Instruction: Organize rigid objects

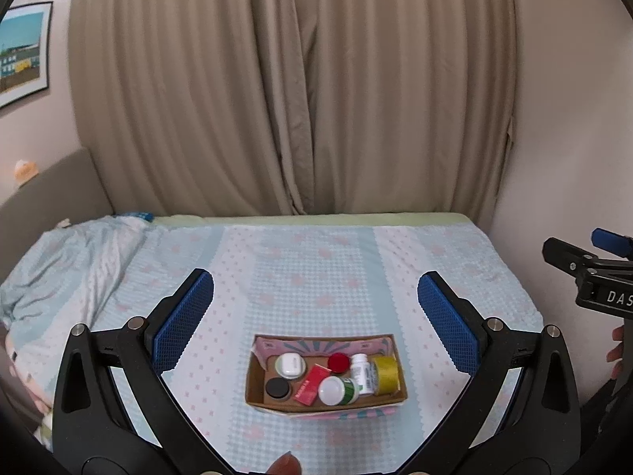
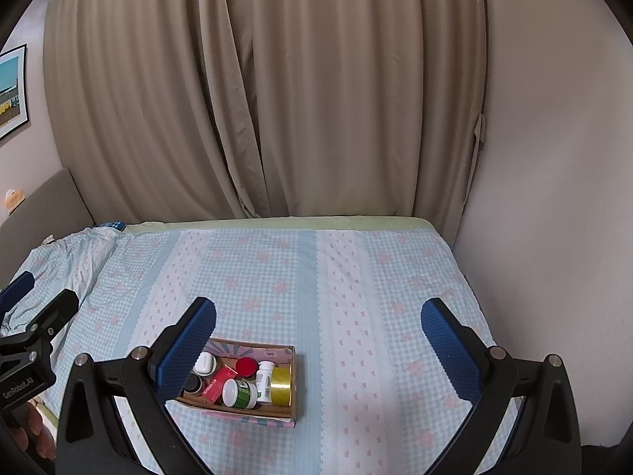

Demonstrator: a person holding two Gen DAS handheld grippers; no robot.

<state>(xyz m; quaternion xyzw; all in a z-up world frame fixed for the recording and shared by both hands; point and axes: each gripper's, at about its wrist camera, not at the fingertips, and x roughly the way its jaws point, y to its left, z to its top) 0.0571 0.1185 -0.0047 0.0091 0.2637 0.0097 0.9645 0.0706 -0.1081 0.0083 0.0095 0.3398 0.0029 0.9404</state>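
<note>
A: Why are all small things in the cardboard box (image 1: 326, 399) near the bed's (image 1: 435, 261) front edge?

B: Gathered, I think. Left hand-held gripper (image 1: 315, 318) and right hand-held gripper (image 2: 318, 340) hover spread apart, empty.

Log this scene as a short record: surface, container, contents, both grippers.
surface: bed with checked blue sheet
container: open cardboard box on the bed
contents: red cap, red packet, gold tape roll, green jar, white bottle, black-lidded jar, white case
left gripper: open, above box, holding nothing
right gripper: open, holding nothing
</note>
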